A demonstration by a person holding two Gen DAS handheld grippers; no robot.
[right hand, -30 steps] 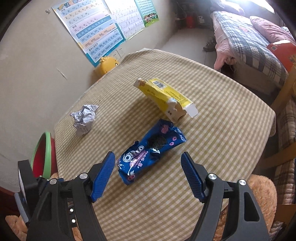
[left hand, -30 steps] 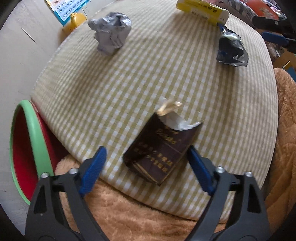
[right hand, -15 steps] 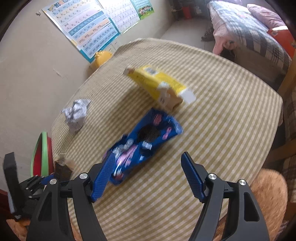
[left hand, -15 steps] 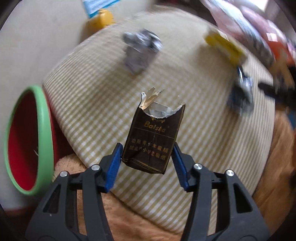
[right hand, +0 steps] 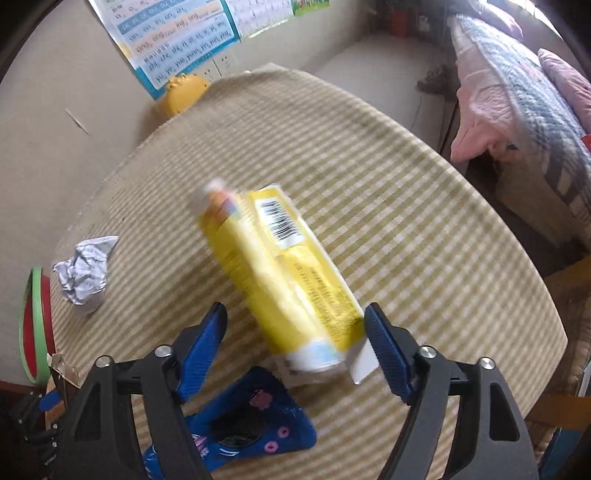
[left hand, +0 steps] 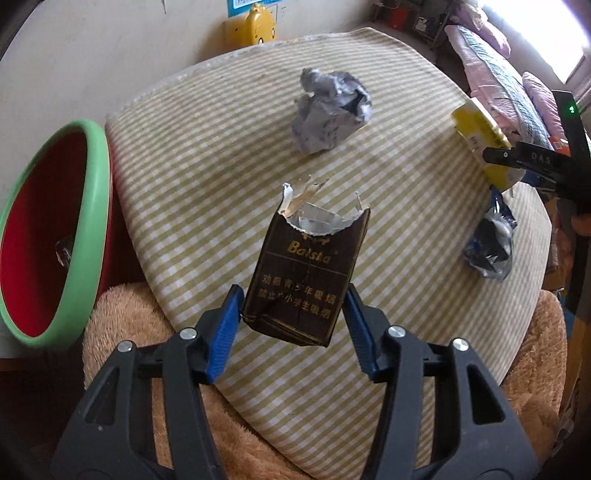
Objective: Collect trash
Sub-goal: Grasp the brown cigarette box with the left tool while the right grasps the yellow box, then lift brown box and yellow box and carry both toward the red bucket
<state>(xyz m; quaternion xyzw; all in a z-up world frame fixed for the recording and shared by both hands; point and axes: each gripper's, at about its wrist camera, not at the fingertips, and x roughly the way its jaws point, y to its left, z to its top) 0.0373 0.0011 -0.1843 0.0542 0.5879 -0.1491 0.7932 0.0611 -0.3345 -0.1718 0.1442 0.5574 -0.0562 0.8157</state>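
The table (left hand: 229,155), under a yellow-and-white checked cloth, carries the litter spread well apart, so each piece can be taken on its own. Beside its left edge sits the green-rimmed red basin (left hand: 96,206), tilted open toward the table, which I judge to be where the trash goes.

On the wall hangs a pinyin chart (right hand: 181,33); "zhi, chi, shi" and "yu, ye, yue" can be read on it.

The yellow box (right hand: 291,277) lies on its side with a barcode facing up; its small print is too blurred to read. The right hand-held gripper (right hand: 295,343) straddles the near end, and its jaws have just been closing. One pad seems to touch the box flap, but the other stands clear.

The blue Oreo wrapper (right hand: 255,424) lies just below it.

The left hand-held gripper (left hand: 291,321) is clamped on the dark cigarette pack (left hand: 306,273), torn top upward, lifted off the cloth. It reads "Baisha" over Chinese warning text.

The crumpled foil ball (left hand: 328,110) waits untouched.
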